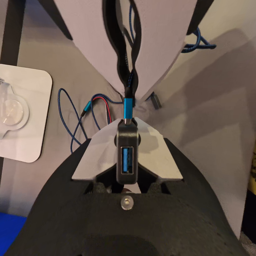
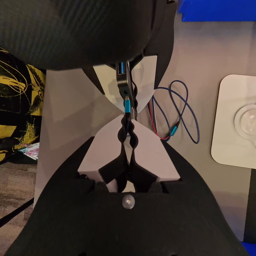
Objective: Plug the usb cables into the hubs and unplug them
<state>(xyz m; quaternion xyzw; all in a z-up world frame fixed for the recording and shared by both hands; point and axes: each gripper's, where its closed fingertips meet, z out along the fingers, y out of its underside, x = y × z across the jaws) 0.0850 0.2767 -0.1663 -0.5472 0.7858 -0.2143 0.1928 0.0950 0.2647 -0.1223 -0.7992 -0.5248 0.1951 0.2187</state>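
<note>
Left tool (image 1: 127,121): closed on the dark grey hub (image 1: 127,156), its white fingers (image 1: 102,146) pressed against both flanks; the hub stands on edge between them, a blue-tongued port facing the camera.
Right tool (image 2: 128,121): closed on the blue braided cable (image 2: 127,128) just behind its connector, the wavy black pads pinching the cord.
Connector: the blue metal plug (image 1: 128,109) sits with its silver tip at the far end of the hub, partly in the port; how deep it goes I cannot tell.
Tools' relation: tip to tip, facing each other, plug and hub between them above the counter (image 1: 207,97).
Spare cables: a loose bundle of blue, red and white braided cords (image 1: 97,110) lies on the counter to the left in the left wrist view, with a second blue plug (image 1: 87,106) among them.
Other: a white card with a clear blister (image 1: 20,113) lies at the left edge of the counter.
</note>
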